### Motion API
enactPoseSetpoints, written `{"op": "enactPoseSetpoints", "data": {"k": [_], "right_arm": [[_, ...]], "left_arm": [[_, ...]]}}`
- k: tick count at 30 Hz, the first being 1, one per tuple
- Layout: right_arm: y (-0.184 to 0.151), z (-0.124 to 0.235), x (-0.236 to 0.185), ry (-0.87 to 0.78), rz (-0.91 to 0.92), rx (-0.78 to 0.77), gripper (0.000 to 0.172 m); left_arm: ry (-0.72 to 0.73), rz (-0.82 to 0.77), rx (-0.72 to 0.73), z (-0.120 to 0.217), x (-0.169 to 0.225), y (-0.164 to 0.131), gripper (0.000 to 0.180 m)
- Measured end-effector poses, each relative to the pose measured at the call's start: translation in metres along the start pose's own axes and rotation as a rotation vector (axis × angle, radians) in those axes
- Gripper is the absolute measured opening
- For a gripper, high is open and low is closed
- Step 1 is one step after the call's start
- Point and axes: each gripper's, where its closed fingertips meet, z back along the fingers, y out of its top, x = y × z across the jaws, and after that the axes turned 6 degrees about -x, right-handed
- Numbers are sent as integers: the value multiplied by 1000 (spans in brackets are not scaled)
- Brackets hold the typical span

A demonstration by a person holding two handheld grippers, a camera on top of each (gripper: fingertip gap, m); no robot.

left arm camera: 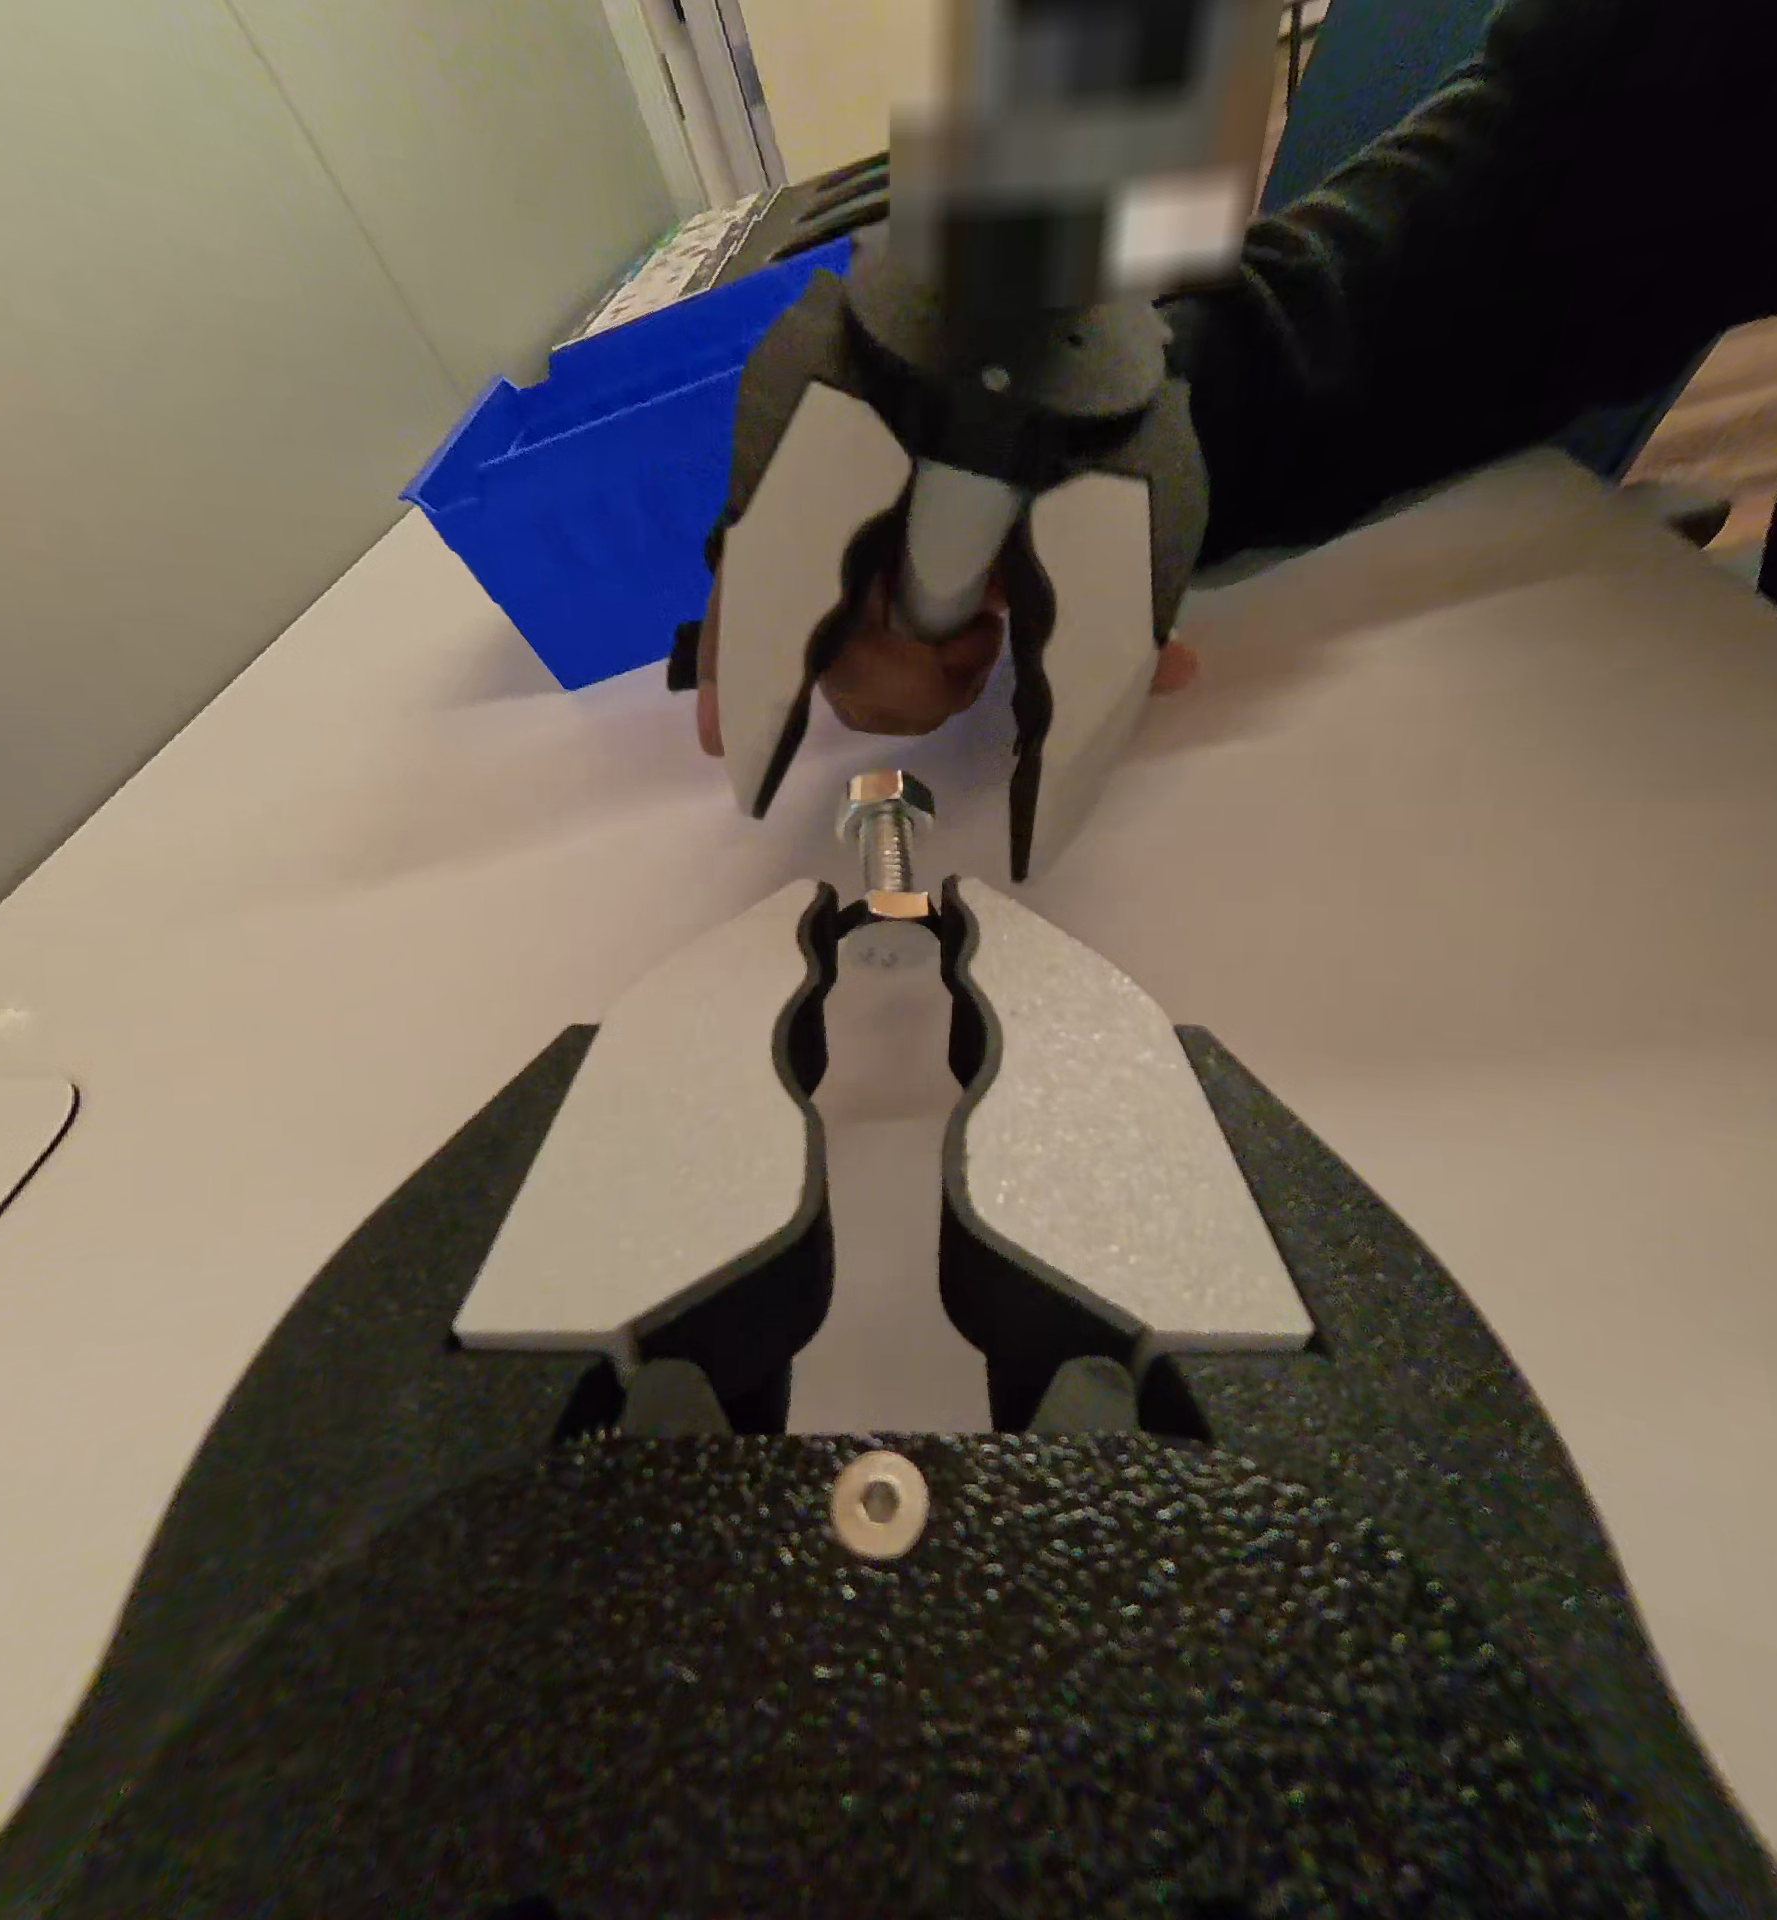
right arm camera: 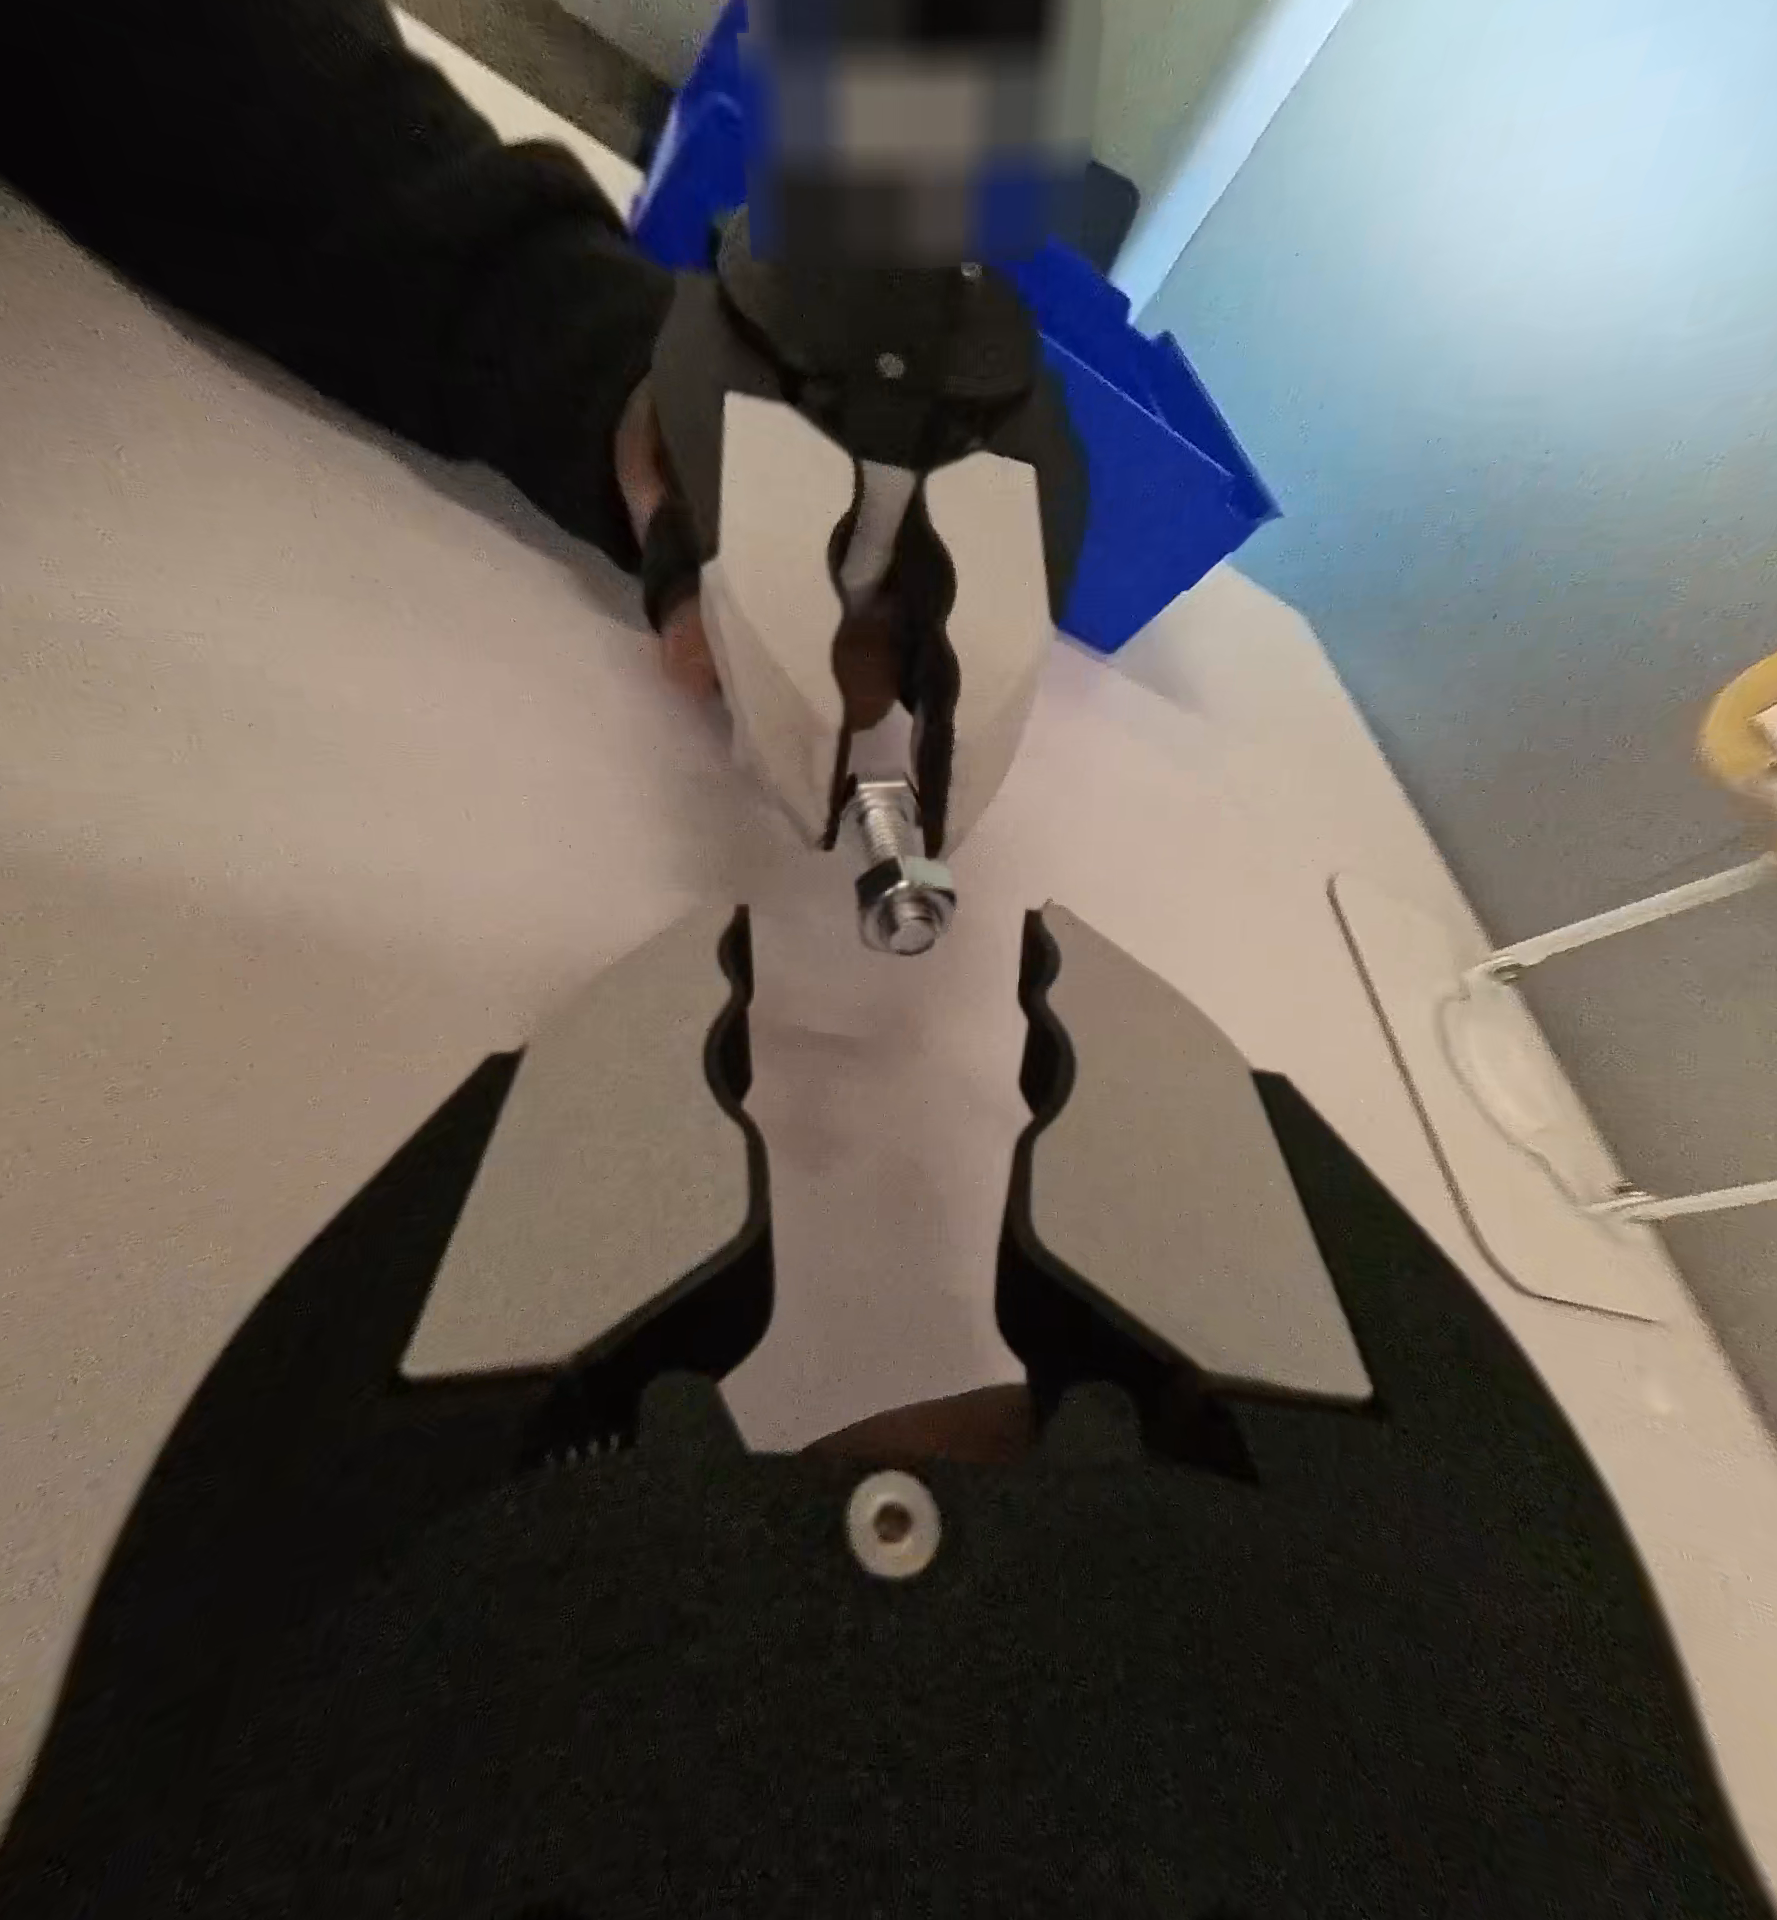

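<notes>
Shiny threaded metal bolt [left arm camera: 889, 852], glossy blue plastic bin [left arm camera: 593, 520], matt white table [left arm camera: 292, 935]

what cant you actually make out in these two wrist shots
- Inside of the blue plastic bin: left wrist view shows only its outer walls; in the right wrist view the left gripper and a mosaic patch cover it.
- Head of the silver threaded bolt: mostly hidden between the left gripper's pads.
- Upper part of the open right gripper: mosaic patch, left wrist view.
- Yellow-rimmed object: cut off by the right edge, blurred.
</notes>
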Motion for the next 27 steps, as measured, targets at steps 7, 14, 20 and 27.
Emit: {"op": "enactPoseSetpoints", "data": {"k": [7, 14, 20, 27], "right_arm": [[-4, -5, -3, 88, -178, -65, 18], [-6, -2, -11, 421, -779, -10, 42], [-2, 3, -5, 37, -87, 6, 48], [-3, -4, -6, 16, -101, -63, 19]], "left_arm": [[-3, -24, -32, -2, 3, -4, 18], [24, -88, -58, -6, 6, -6, 18], [-18, 59, 7, 2, 1, 2, 18], [-54, 44, -36, -2, 9, -2, 18]]}}
